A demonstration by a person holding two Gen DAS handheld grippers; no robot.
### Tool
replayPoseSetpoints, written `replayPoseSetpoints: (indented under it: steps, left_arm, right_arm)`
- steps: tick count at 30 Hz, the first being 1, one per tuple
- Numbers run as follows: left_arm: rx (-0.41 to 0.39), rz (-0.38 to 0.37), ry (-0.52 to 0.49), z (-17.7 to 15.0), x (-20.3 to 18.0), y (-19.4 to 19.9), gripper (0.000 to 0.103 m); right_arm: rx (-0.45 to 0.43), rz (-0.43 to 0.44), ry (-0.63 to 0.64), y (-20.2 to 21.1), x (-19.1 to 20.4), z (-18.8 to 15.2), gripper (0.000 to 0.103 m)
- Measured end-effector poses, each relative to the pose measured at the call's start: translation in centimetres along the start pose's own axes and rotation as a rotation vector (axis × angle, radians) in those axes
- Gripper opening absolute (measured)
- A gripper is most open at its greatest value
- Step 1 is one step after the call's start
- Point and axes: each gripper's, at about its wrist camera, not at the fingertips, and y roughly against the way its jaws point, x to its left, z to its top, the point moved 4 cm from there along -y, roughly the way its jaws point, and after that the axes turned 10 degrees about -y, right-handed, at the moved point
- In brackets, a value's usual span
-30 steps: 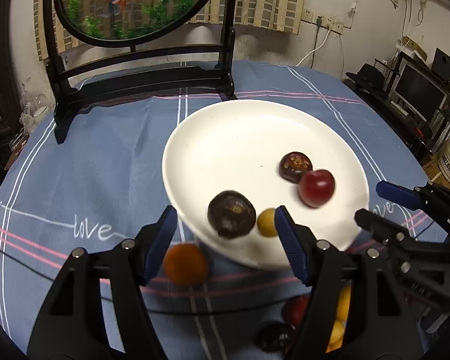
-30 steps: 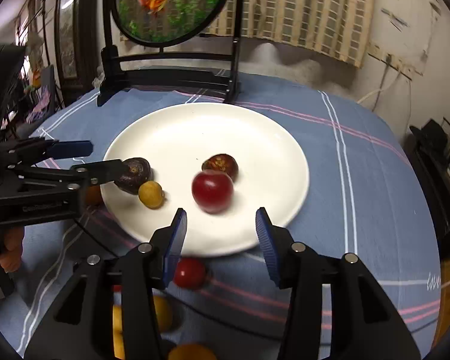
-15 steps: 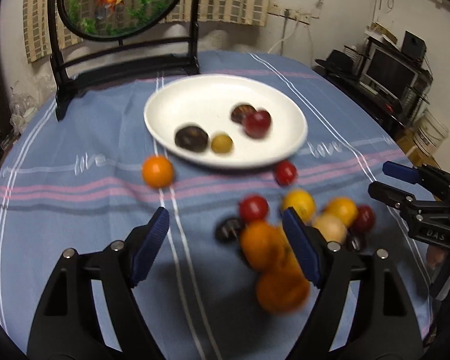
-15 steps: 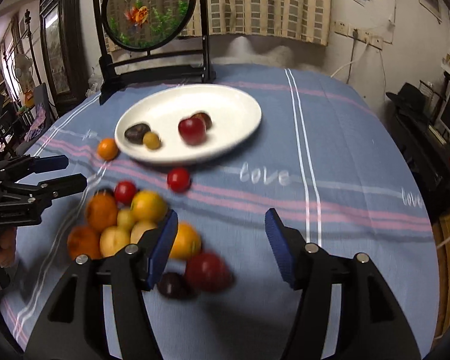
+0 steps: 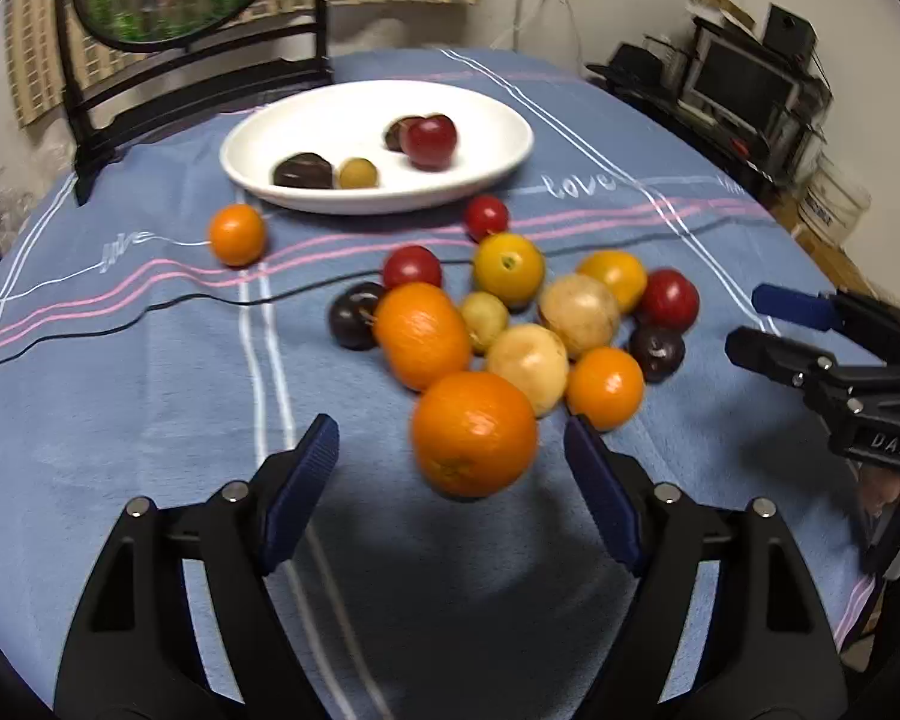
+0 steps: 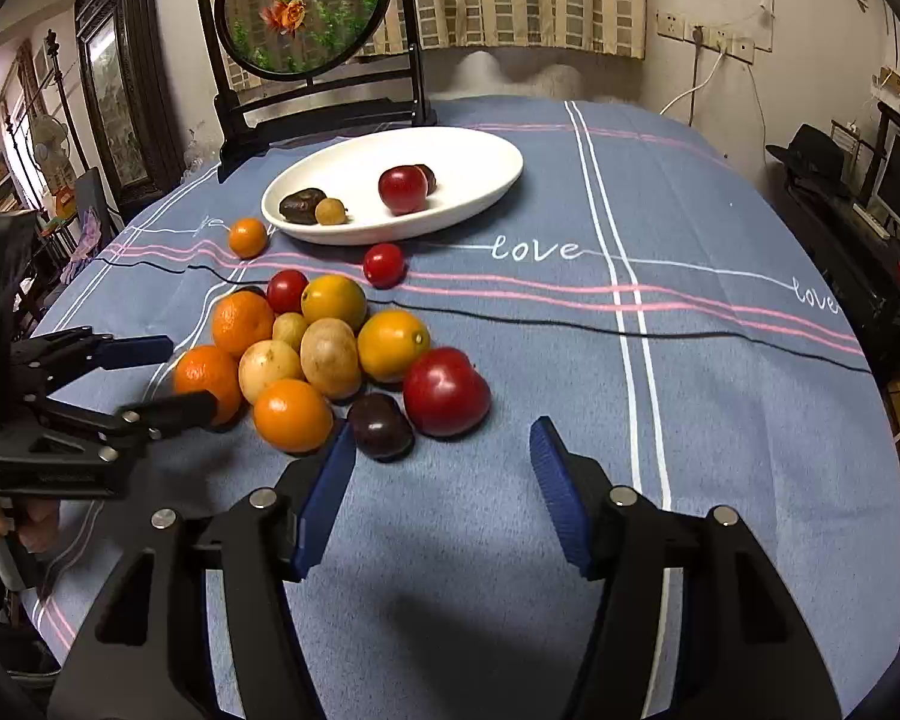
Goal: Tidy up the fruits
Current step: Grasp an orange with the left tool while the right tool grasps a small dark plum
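A white plate [image 5: 498, 168] [image 6: 486, 180] holds a red fruit [image 5: 430, 141], two dark fruits and a small yellow one. A heap of several oranges, yellow, red and dark fruits lies on the blue cloth in front of it. My left gripper [image 5: 450, 468] is open and empty, just short of the nearest orange [image 5: 474, 433]. My right gripper [image 6: 441, 468] is open and empty, just short of a dark plum [image 6: 381, 425] and a big red fruit [image 6: 445, 391]. Each gripper shows in the other's view, the right [image 5: 774, 324] and the left [image 6: 162, 372].
A lone orange [image 5: 237, 234] and a small red fruit [image 5: 486, 216] lie near the plate's front rim. A round goldfish screen on a black stand [image 6: 306, 18] stands behind the plate. A thin black cable [image 6: 570, 324] crosses the cloth.
Both grippers have pulled back from the plate toward the near side of the table. The fruit heap, earlier below them, now lies right in front of the open jaws.
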Motion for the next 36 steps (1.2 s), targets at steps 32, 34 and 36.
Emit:
replayPoseSetpoints:
  steps: [32,34,36]
  left_arm:
    - [0.013,-0.019,0.053,-1.8,2.4,0.5,0.045]
    - [0.013,-0.02,0.054,-1.9,2.5,0.5,0.045]
    - [0.015,-0.019,0.058,-1.9,2.6,0.5,0.045]
  right_arm:
    - [0.158,-0.013,0.093,-5.2,3.6,-0.7,0.041]
    - [0.136,-0.031,0.097,-5.6,3.8,-0.1,0.032]
    - [0.124,-0.049,0.106,-5.9,4.0,0.1,0.03]
